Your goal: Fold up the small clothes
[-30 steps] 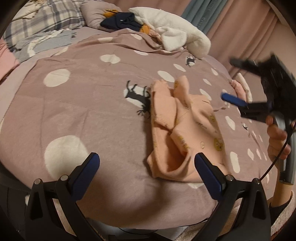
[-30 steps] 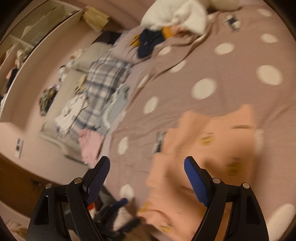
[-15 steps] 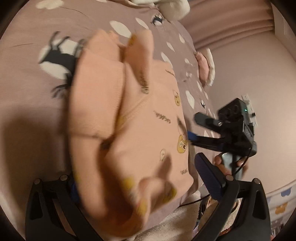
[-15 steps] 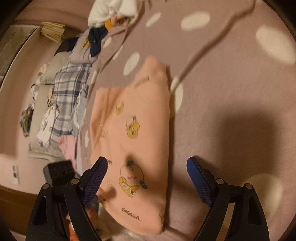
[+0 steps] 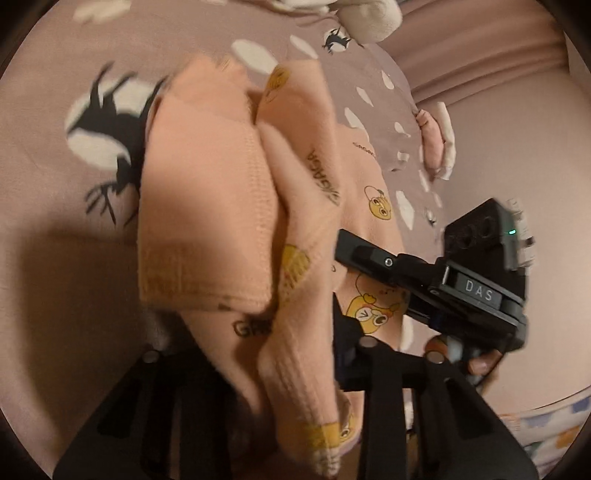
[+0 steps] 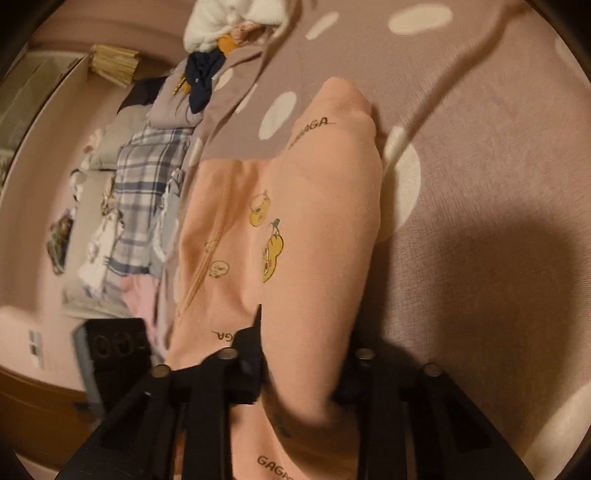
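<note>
Two hand-held grippers closing, peach garment bunched between jaws

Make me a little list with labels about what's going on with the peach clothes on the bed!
Garment: peach clothing with yellow cartoon prints, bunched on the bedspread
Surface: mauve bedspread with white spots
Left gripper: jaws closing, a fold of the peach fabric between them
Right gripper: jaws closing, the garment's near edge between them
Both at once: each gripper is at the near end of the garment
Behind: white fluffy blanket and navy clothes farther up the bed
Fold done: not yet
</note>
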`<state>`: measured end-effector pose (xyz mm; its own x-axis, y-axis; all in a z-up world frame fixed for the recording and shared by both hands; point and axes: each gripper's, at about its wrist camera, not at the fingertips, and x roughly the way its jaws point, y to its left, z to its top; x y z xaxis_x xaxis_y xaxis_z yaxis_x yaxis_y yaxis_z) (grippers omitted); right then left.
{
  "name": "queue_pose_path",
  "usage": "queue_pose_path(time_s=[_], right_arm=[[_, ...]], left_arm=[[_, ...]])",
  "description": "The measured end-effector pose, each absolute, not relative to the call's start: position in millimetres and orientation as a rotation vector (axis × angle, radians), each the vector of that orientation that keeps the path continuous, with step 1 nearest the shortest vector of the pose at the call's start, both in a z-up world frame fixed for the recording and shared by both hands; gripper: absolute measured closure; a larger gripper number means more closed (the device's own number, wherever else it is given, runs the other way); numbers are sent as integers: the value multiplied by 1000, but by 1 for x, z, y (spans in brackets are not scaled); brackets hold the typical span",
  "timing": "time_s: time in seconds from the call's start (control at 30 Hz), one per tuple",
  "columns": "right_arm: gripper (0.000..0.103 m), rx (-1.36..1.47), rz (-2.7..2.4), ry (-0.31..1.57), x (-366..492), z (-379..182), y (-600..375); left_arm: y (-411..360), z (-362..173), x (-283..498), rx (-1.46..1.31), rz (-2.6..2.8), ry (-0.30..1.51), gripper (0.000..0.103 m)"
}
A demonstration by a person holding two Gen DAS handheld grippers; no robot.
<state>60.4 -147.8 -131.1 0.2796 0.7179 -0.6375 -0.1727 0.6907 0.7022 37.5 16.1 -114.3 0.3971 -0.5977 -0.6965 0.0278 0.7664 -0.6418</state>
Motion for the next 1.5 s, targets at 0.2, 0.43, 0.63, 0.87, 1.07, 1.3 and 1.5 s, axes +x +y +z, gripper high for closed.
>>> queue_pose_path(time_s=[0.2,0.43,0.63,0.87,1.07,1.3,1.5], right_arm=[[79,538,652,1036,48,-90,-156],[79,466,698,817,12,22,-185],[79,413,700,664,-6,88,-211],[17,401,426,849,14,26,-242],[17,362,360,922,7,-7,-256],[13,363,359,906,-6,3,-256],[8,361,379,911,-13,4,-251]], left_arm=[[5,-63,22,-493,-424,985,77],[-28,45,6,-403,-512,774,77],[-44,85,-11,-407,-555,654,73],[-31,15,-5,-335,-275,857,2],[-34,-5,-11,-209,-264,876,1],[-46,10,-20,-143,-267,817,1],[-56,8,-24,-92,-280,816,1]])
